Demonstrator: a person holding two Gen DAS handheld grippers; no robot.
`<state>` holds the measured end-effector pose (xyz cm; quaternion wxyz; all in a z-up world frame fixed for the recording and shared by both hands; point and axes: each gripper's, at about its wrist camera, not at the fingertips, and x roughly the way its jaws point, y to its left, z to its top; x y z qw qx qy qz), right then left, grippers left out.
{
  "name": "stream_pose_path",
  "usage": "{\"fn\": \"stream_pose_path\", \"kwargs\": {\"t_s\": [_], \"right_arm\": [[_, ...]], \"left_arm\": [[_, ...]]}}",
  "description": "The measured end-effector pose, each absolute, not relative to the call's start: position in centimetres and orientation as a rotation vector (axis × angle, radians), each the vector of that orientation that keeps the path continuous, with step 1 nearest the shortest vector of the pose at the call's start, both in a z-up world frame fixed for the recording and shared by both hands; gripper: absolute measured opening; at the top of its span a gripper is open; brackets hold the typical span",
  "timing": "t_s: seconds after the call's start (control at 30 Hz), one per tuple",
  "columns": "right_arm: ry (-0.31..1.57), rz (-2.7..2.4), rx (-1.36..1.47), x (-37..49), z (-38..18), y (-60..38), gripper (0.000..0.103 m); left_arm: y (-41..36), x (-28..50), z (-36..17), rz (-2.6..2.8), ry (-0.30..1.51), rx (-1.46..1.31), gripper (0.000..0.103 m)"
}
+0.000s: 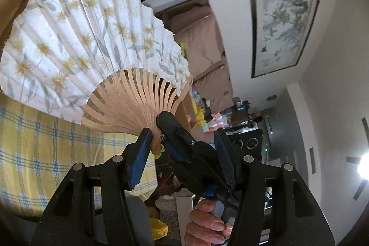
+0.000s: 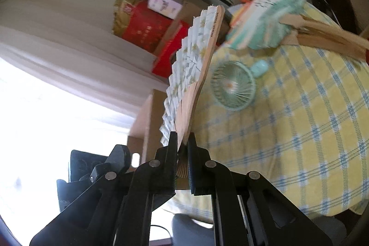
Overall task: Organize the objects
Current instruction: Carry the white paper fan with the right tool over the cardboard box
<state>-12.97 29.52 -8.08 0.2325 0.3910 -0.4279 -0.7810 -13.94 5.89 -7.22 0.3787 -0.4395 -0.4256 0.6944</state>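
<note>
Right gripper point(image 2: 182, 142) clamped shut on the outer bamboo guard of the open white pleated folding fan with yellow flowers point(image 1: 92, 43); left gripper point(image 1: 182, 149) jaws apart around fan pivot and right gripper's tip, not clearly pressing. Fan aloft at ten o'clock above the yellow-and-blue checked tablecloth point(image 1: 46, 142). Risk of torn paper or splayed ribs if twisted sideways; thin guard likely to slip, dropping onto the small mint-green handheld fan point(image 2: 234, 85).

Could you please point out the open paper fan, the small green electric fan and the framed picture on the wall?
paper fan point(image 1: 76, 38), left wrist view, on the flowered paper leaf.
electric fan point(image 2: 233, 85), right wrist view, on its round grille.
framed picture point(image 1: 286, 24), left wrist view, on the painted middle.
</note>
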Motion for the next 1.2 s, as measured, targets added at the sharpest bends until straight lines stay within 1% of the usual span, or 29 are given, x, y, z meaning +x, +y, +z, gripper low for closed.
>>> {"fn": "stream_pose_path", "kwargs": {"t_s": [0.27,0.6,0.9,1.2], "right_arm": [[-1.093,-2.125,1.032,-13.3,-4.3,26.2,0.007],[-0.992,-2.066,1.036,-14.0,-2.2,19.7,0.007],[-0.919,-1.969,1.096,-15.9,-3.3,12.0,0.007],[-0.860,-1.955,1.185,-17.7,-6.5,8.0,0.007]], "left_arm": [[1.7,-13.3,-3.4,1.840,-1.082,-1.058,0.052],[-6.1,-11.8,-1.8,1.923,-1.140,-0.987,0.052],[-13.8,-10.9,-2.9,2.015,-1.193,-0.995,0.052],[-16.1,-12.7,-6.8,1.998,-1.263,-1.067,0.052]]}}
